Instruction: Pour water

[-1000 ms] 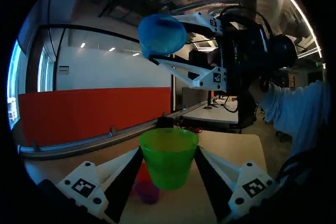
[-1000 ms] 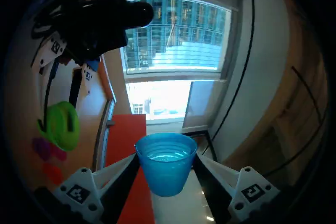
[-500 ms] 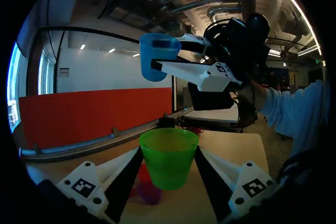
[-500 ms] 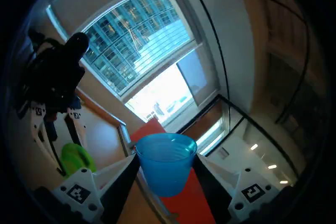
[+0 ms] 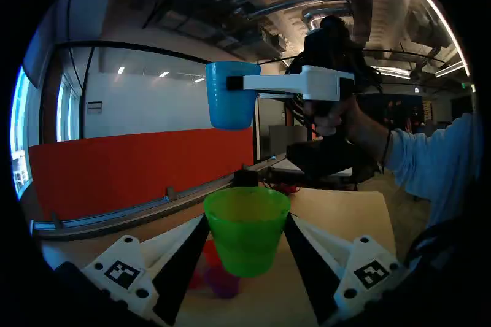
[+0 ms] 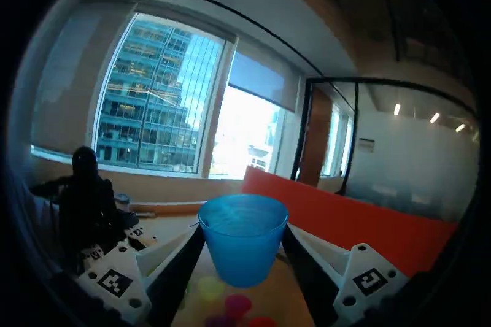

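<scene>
A green cup (image 5: 247,229) stands upright between my left gripper's fingers (image 5: 247,247), which are shut on its sides above the wooden table (image 5: 344,210). My right gripper (image 6: 243,253) is shut on a blue cup (image 6: 243,246), now upright. In the left gripper view that blue cup (image 5: 230,95) hangs high above the green one, clamped by the other gripper (image 5: 270,83) in a hand with a light sleeve (image 5: 429,164). The left gripper's dark body (image 6: 86,216) appears at the lower left of the right gripper view.
Small purple, red and yellow cups (image 6: 230,302) lie on the table under the blue cup; a purple one (image 5: 221,279) sits below the green cup. A red partition (image 5: 135,167) and glass wall run behind the table. Large windows (image 6: 159,118) face outside.
The right gripper has rotated back from a tipped pose, bringing the blue cup from sideways to upright. The left gripper and green cup have stayed still.
</scene>
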Motion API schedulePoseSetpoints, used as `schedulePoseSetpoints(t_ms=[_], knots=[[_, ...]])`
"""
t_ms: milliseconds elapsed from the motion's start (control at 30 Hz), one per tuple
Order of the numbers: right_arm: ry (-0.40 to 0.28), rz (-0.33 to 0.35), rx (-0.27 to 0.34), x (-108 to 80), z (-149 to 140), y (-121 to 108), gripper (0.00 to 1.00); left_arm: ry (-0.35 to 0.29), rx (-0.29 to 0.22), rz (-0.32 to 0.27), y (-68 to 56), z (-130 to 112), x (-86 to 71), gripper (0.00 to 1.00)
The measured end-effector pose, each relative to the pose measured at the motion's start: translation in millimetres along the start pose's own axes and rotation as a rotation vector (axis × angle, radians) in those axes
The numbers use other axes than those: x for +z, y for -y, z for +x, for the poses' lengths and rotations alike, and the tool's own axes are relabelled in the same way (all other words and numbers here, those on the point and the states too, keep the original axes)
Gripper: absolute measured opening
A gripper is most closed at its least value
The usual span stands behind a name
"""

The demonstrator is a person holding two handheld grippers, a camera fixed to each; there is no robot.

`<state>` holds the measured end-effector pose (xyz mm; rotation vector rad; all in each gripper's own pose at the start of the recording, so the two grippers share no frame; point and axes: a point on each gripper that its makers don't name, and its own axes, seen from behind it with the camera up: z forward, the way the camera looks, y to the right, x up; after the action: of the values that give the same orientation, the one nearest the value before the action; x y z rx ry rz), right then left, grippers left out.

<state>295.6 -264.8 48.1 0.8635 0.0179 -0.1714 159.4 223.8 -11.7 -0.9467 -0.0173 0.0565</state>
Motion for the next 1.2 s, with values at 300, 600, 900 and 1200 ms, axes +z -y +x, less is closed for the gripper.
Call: schedulePoseSetpoints(t_ms=[300, 600, 900, 1200], knots=[[0.027, 0.023, 0.113, -0.2, -10, 4, 0.88, 0.001, 0.006, 0.008, 1.8, 1, -0.3, 0.85], [0.027, -0.001, 0.132, -8.8, -16, -7, 0.88, 0.001, 0.012, 0.041, 13.9, 2, -7.9, 0.85], [0.036, -0.038, 0.119, -27.6, -31, -19, 0.88, 0.026, 0.03, 0.102, 34.1, -5, -25.4, 0.85], [0.028, -0.06, 0.142, -46.3, -44, -29, 0.88, 0.048, 0.026, 0.144, 48.7, -13, -40.4, 0.84]])
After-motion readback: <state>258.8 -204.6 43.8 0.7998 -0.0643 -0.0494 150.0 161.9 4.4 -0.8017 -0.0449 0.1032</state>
